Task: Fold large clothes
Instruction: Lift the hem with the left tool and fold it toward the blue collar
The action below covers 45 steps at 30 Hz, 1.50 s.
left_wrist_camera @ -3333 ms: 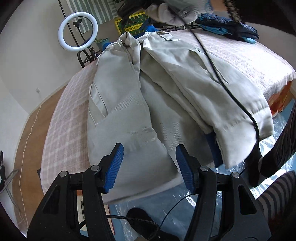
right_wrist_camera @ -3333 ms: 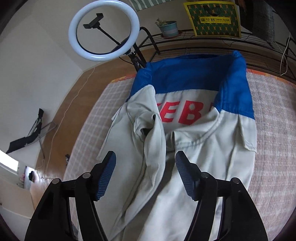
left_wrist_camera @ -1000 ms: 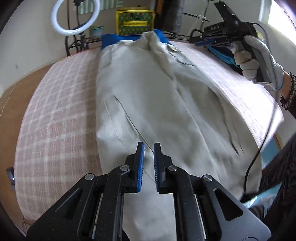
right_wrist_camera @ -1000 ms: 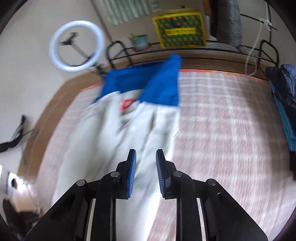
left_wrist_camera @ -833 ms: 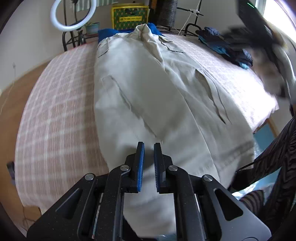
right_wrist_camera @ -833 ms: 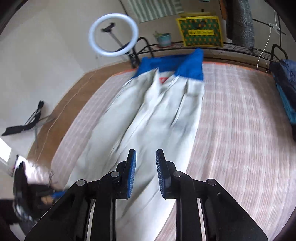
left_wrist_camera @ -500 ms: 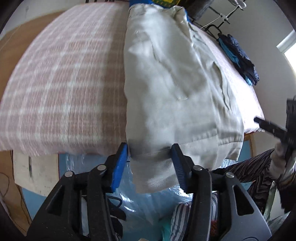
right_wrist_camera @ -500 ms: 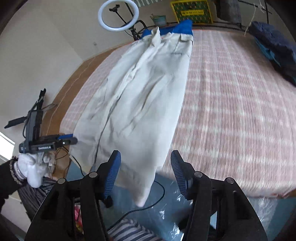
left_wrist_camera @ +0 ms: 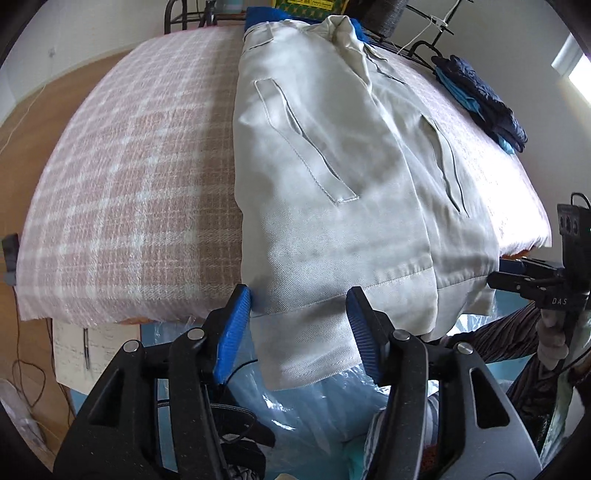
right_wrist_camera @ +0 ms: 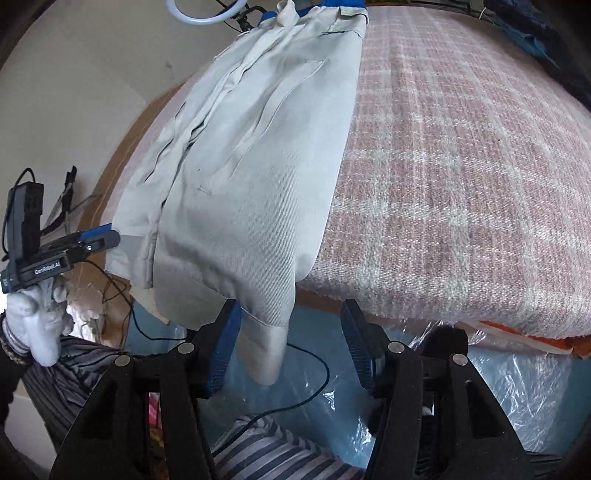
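Observation:
A large beige jacket (left_wrist_camera: 332, 155) with a blue collar lies lengthwise on the bed, folded narrow, its hem hanging over the near edge. My left gripper (left_wrist_camera: 299, 332) is open, its blue pads on either side of the left hem corner, not closed on it. My right gripper (right_wrist_camera: 290, 343) is open around the hanging right hem corner of the jacket (right_wrist_camera: 251, 177). The right gripper also shows at the right edge of the left wrist view (left_wrist_camera: 517, 277), and the left gripper at the left edge of the right wrist view (right_wrist_camera: 92, 240).
The bed has a pink plaid blanket (left_wrist_camera: 122, 184). Dark blue clothes (left_wrist_camera: 480, 99) lie at the far right corner. Clear plastic sheeting (right_wrist_camera: 498, 387) and cables cover the floor below the bed edge. A ring light (right_wrist_camera: 195, 14) stands beyond the bed.
Both grippers were shut and up over the jacket a second ago. They have dropped to the near bed edge and opened around the two hem corners.

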{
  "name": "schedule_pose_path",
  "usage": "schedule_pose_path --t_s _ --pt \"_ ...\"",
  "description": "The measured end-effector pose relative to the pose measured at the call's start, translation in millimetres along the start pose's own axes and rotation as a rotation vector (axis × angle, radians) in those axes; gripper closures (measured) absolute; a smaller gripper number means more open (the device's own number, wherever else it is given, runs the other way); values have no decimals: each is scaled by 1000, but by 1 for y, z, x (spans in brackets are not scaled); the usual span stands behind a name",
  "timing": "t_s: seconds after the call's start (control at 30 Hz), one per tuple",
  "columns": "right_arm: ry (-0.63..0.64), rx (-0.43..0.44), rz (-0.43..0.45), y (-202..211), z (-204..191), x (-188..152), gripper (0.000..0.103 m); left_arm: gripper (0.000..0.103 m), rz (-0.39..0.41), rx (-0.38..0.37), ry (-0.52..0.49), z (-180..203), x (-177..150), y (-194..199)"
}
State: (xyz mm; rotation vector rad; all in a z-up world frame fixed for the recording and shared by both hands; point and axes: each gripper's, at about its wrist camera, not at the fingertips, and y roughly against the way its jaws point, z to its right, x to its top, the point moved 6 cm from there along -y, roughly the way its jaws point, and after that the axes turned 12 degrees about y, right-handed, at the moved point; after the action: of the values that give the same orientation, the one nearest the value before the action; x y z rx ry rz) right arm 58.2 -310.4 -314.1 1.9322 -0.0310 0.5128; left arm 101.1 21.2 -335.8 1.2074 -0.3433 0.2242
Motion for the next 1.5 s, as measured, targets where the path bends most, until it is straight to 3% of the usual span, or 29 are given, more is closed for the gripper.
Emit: schedule_pose_path --t_s 0.4,0.53,0.67,0.77,0.87,0.93,0.97,1.0,1.07,1.33,1.5 --pt "-16 88 -30 -38 -7 10 48 48 -27 9 -51 -3 8 -12" --pt "47 115 -33 -44 -24 10 48 46 -81 -54 17 -11 11 -24" --pt "62 156 -41 -50 -34 11 58 42 -95 -113 57 -15 15 -25" --pt "51 199 -39 -52 -37 10 72 42 -103 -138 86 -18 13 -23" --pt "7 262 -32 -49 -28 6 85 42 -185 -164 124 -20 -1 -30" --pt "-41 316 -22 -44 -26 4 88 51 -191 -159 131 -20 -5 -32" --pt "-52 330 -18 -43 -26 4 89 63 -185 -159 130 -20 -4 -32" --pt "-57 337 -15 -43 -26 5 90 67 -188 -176 151 -22 -2 -30" --pt "-74 362 -8 -38 -27 7 91 85 -196 -221 222 -27 1 -23" --pt "-204 557 80 8 -25 20 93 92 -133 -327 278 -4 15 15" --pt "-224 610 161 42 -29 52 93 93 -70 -382 285 13 47 41"
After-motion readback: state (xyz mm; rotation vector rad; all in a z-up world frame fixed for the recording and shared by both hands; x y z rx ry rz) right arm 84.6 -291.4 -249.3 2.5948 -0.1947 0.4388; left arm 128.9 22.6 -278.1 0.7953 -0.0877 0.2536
